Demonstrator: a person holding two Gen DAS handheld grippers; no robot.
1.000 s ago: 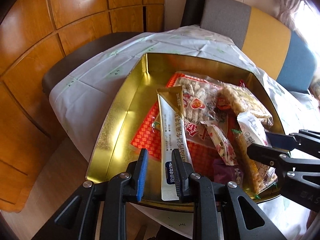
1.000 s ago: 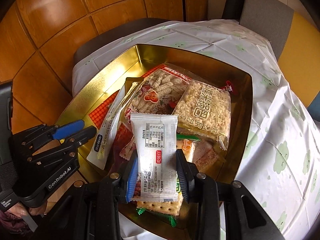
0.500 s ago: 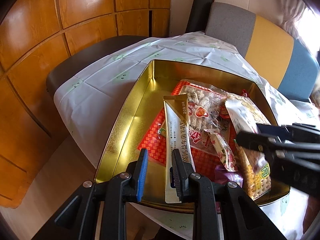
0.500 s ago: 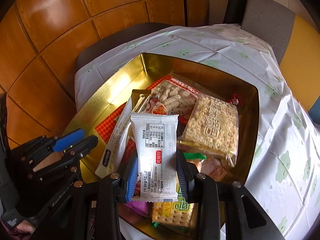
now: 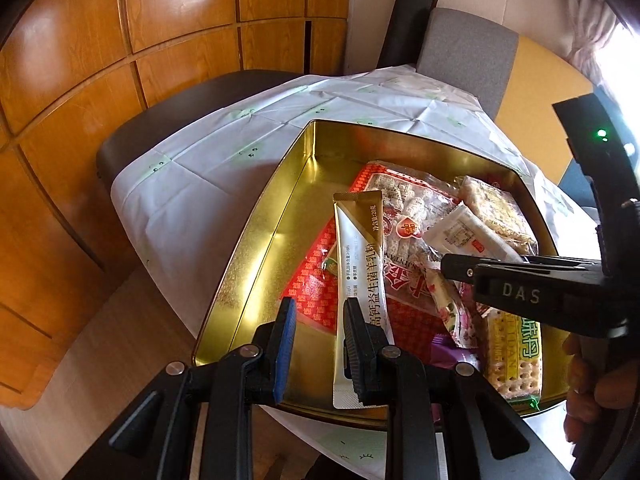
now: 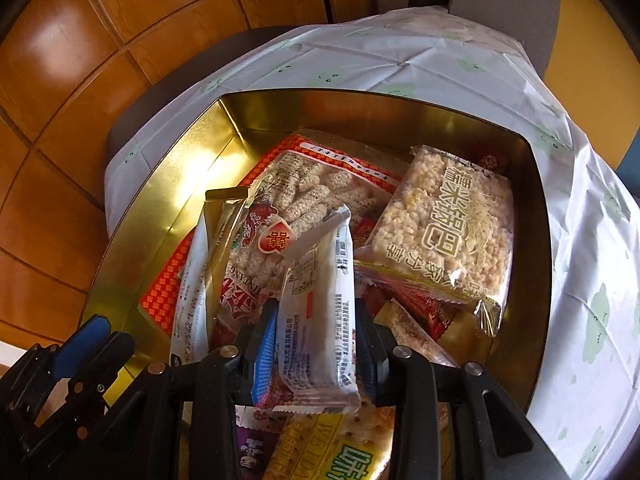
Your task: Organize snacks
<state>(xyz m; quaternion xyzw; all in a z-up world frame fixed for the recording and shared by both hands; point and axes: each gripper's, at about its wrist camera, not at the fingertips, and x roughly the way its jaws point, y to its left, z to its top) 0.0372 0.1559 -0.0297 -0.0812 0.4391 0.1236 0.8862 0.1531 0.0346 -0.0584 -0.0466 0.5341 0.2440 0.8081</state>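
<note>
A gold tin [image 5: 256, 248] on the white tablecloth holds several snack packs. My left gripper [image 5: 318, 316] is open over the tin's near edge; a white-and-gold stick sachet [image 5: 360, 276] lies in the tin beside its right finger, not clamped. My right gripper [image 6: 316, 322] is shut on a white wafer packet [image 6: 320, 312], tilted forward over the tin; it also shows in the left wrist view [image 5: 466, 238]. Below lie a red-bordered puffed-stick bag [image 6: 304, 200], a rice-cake pack [image 6: 448, 224] and a yellow cracker pack [image 6: 332, 456].
The tin [image 6: 536, 264] sits near the table's front edge. A white cloth with green prints [image 6: 592, 312] covers the table. A dark chair [image 5: 168, 120] and a grey-and-yellow sofa [image 5: 472, 52] stand behind. Wood panelling [image 5: 80, 60] is to the left.
My right gripper has carried the white packet forward and lower over the snacks, tilting it. The left gripper has drawn back slightly and stays open beside the sachet.
</note>
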